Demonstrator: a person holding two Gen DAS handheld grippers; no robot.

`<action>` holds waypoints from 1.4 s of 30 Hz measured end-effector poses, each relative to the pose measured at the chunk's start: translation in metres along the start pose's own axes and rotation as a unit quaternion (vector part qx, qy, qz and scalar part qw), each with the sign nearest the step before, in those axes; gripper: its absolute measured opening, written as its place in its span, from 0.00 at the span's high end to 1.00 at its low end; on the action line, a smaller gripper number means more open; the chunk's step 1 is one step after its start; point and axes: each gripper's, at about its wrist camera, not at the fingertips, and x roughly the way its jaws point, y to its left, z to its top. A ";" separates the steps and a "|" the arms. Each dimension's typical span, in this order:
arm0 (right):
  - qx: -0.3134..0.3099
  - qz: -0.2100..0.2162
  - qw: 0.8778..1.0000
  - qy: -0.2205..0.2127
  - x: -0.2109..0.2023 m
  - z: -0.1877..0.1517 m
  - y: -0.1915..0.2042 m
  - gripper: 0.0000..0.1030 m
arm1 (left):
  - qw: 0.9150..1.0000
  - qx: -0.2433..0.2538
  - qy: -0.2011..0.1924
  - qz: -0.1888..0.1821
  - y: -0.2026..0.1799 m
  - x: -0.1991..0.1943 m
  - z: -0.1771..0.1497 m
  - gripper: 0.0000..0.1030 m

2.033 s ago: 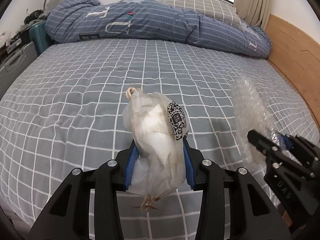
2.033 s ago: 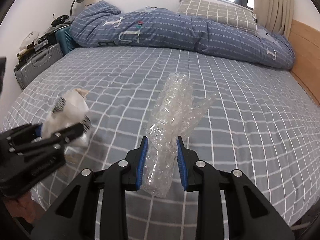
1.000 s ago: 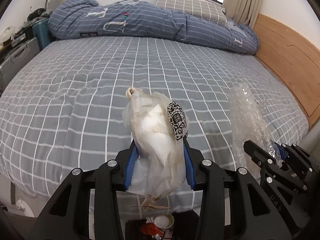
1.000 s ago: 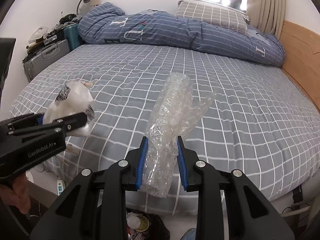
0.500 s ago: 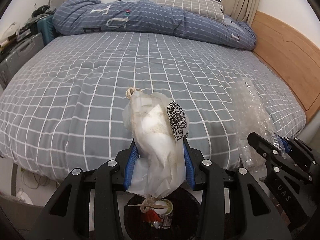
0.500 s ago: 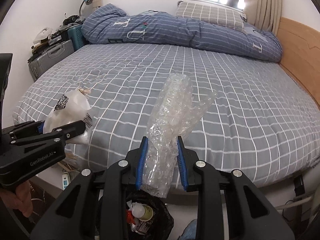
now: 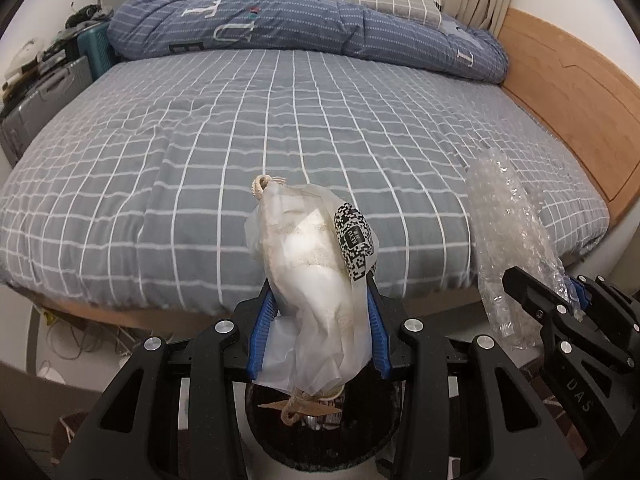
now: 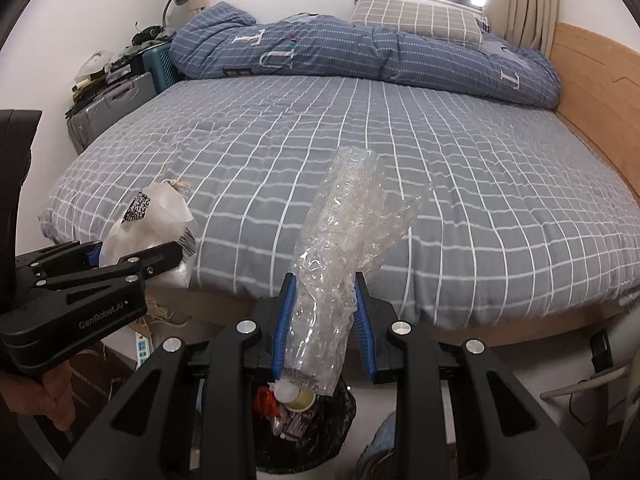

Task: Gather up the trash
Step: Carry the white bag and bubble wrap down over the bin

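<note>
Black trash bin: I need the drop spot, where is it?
The black trash bin sits on the floor at the bed's foot, under the clear crumpled plastic wrap.

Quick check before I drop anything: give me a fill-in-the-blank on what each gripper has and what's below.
The left gripper is shut on a white ____ bag with a QR label.
The right gripper is shut on a crumpled piece of bubble ____.
Below both loads sits a black trash ____, already holding rubbish.
The grid-patterned bed lies ____ the grippers.

Missing words: plastic; wrap; bin; beyond

Grey checked bed [image 7: 280,128]; rolled blue duvet [image 7: 320,28], checked pillow [image 8: 416,20]; suitcases [image 8: 108,108], wooden headboard [image 7: 568,88]
</note>
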 end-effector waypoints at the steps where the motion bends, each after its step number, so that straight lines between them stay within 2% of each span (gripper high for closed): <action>1: 0.000 0.002 1.000 0.002 -0.002 -0.003 0.002 0.74 | 1.000 -0.001 0.003 0.001 0.000 -0.001 -0.004 0.61; 9: -0.004 0.006 1.000 0.022 -0.012 -0.029 0.014 0.74 | 0.999 -0.003 0.033 0.011 0.006 -0.009 -0.038 0.61; 16: 0.007 0.017 0.999 0.051 0.001 -0.054 0.019 0.74 | 0.998 -0.009 0.056 0.020 0.023 -0.001 -0.062 0.61; 30: 0.004 0.062 0.988 0.140 0.073 -0.099 0.033 0.74 | 0.993 -0.025 0.117 0.022 0.050 0.067 -0.103 0.61; 38: -0.013 0.067 0.980 0.185 0.113 -0.112 0.050 0.74 | 0.988 -0.026 0.147 0.037 0.064 0.107 -0.118 0.61; 42: -0.019 0.068 0.977 0.201 0.130 -0.116 0.057 0.74 | 0.986 -0.036 0.158 0.045 0.074 0.115 -0.123 0.61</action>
